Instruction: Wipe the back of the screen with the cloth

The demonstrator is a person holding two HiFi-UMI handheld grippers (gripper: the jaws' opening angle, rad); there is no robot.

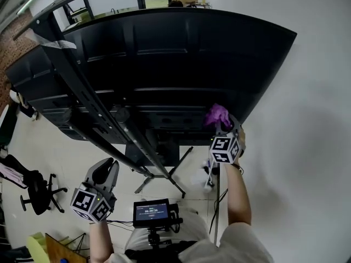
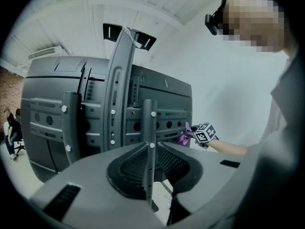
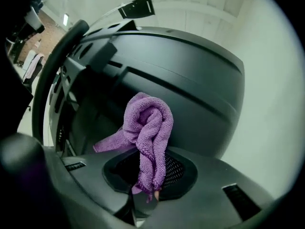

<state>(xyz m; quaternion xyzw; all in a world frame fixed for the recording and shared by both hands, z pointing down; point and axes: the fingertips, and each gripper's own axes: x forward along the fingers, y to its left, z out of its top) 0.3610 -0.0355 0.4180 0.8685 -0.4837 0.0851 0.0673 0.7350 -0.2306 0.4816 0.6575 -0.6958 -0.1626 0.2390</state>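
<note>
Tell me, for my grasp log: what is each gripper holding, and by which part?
The right gripper is shut on the purple cloth, pinching one twisted end. The left gripper, jaws together, holds nothing.

Even daylight (fisheye-bent, dark-vignetted edges)

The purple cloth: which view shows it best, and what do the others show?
The right gripper view: the purple cloth fills the centre, bunched and clamped by the right gripper before the dark back of the screen. The head view shows only a small purple tuft above that gripper; the left gripper view, a distant speck.
</note>
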